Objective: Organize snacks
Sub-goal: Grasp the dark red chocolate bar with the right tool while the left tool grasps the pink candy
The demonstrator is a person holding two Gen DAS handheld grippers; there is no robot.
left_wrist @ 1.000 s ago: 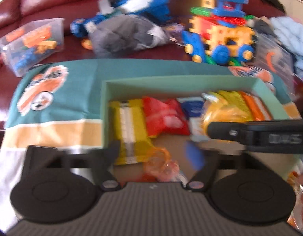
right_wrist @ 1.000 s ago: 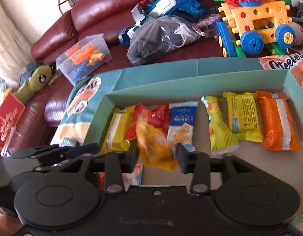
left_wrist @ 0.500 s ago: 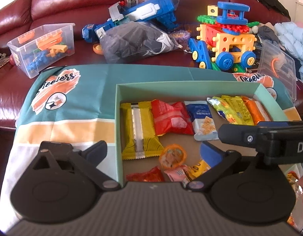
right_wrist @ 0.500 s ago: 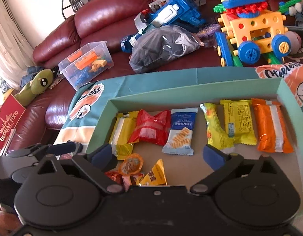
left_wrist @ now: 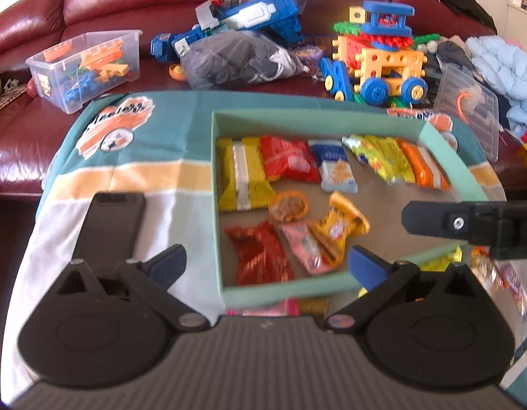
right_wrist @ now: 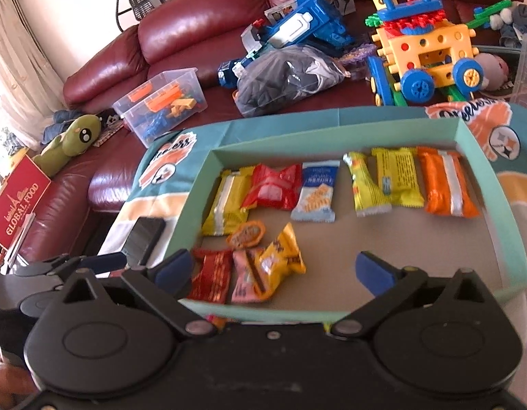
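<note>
Snacks (right_wrist: pixel 273 188) lie inside green box (right_wrist: pixel 482 157), frame centre: 6 in upper row, 4 clustered lower left. Left gripper (left_wrist: pixel 268 263) and right gripper (right_wrist: pixel 273 266) fingers wide, empty.

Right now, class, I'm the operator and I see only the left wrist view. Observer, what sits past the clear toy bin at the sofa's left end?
Observer: A green plush toy lies there.
Operator: Anything beyond it?
Observer: A red GLOBAL FOOD sign, leaning at the far left.
Operator: Is there free room at the right of the box?
Observer: Yes, its floor in front of the orange bar is bare.
</note>
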